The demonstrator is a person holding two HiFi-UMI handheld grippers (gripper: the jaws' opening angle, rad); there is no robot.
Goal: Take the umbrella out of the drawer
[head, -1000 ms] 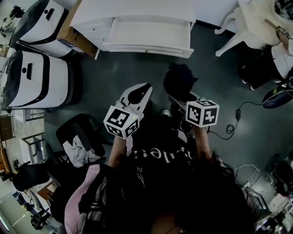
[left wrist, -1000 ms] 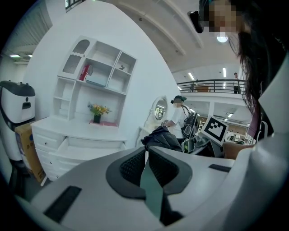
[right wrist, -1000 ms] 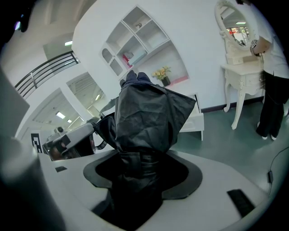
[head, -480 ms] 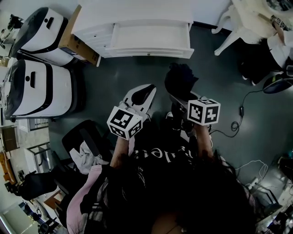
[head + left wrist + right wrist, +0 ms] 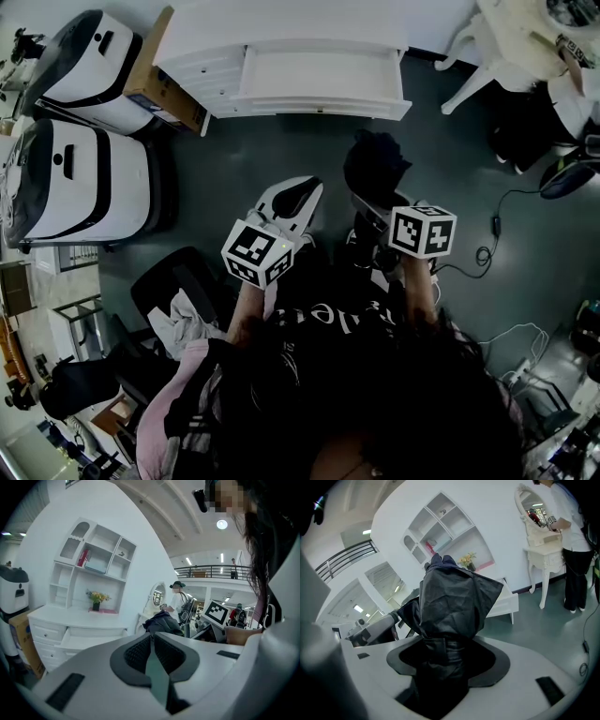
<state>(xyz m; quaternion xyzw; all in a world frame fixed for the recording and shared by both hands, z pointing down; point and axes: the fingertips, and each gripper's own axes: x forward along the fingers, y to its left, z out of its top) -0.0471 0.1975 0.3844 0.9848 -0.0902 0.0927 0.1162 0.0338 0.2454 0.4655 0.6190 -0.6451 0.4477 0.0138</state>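
The right gripper has its jaws clamped on the folded black umbrella, which is held above the floor, well apart from the open drawer of the white dresser. Just beside it, the left gripper is empty, its jaws pressed together.

Black folded umbrella outside open drawer
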